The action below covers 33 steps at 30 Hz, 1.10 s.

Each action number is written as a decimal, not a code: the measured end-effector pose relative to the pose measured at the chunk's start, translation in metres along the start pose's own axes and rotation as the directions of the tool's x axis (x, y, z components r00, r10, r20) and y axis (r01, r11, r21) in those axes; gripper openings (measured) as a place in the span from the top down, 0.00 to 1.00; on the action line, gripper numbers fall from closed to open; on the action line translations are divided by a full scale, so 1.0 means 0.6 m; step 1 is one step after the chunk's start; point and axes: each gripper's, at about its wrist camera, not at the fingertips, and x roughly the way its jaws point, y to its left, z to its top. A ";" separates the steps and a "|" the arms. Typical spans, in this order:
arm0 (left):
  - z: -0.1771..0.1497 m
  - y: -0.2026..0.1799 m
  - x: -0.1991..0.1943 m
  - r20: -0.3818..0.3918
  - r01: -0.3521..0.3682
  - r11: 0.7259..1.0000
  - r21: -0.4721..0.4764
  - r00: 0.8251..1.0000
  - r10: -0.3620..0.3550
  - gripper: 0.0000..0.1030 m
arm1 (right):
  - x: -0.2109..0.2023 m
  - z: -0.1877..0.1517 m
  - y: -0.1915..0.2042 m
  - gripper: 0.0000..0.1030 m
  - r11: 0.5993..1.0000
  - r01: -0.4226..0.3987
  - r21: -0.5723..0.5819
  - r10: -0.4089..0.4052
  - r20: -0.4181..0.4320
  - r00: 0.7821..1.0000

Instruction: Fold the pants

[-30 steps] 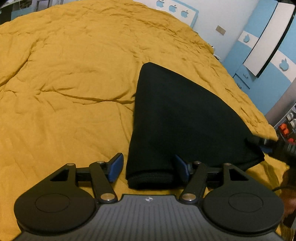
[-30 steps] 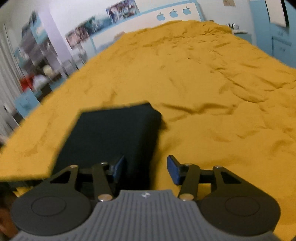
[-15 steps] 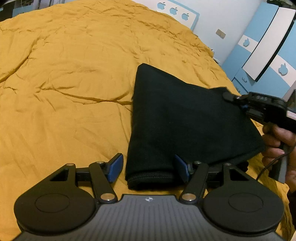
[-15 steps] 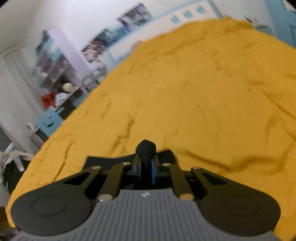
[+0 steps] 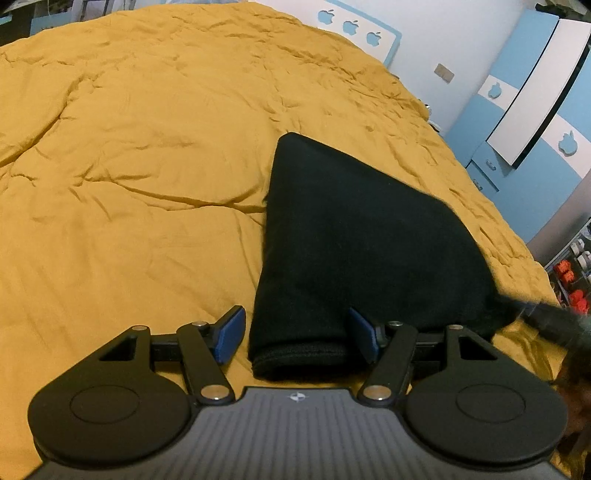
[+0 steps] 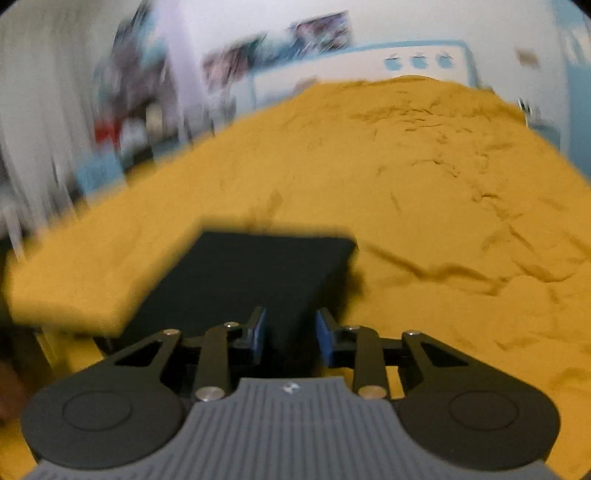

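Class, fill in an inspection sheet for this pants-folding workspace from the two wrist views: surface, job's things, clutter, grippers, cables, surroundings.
Surface: mustard bedspread, wrinkled, covering the whole bed.
Job's things: black pants, folded into a compact stack lying flat near the bed's edge.
Clutter: nothing seen on the bed besides the pants.
Grippers: left gripper open, fingers either side of the stack's near corner, not clamping. Right gripper open with a narrower gap, at the stack's near edge; view motion-blurred, contact unclear.
Cables: nothing seen.
Surroundings: blue-and-white headboard with apple shapes, blue-and-white wardrobe, blurred wall posters.
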 end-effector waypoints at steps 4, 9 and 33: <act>0.001 -0.011 -0.001 0.001 -0.019 1.000 0.023 1.000 0.019 0.27 | -0.021 0.007 0.012 0.75 1.000 0.020 0.006 -0.020 0.051 0.999; 0.013 -0.012 -0.010 -0.009 -0.010 1.000 0.029 1.000 0.010 0.28 | -0.008 -0.007 0.011 0.69 1.000 -0.008 -0.003 0.007 -0.056 0.998; 0.138 0.056 0.048 -0.084 0.118 0.988 -0.100 0.988 -0.126 0.26 | 0.095 0.076 -0.119 0.40 0.855 -0.200 0.479 0.306 -0.153 0.940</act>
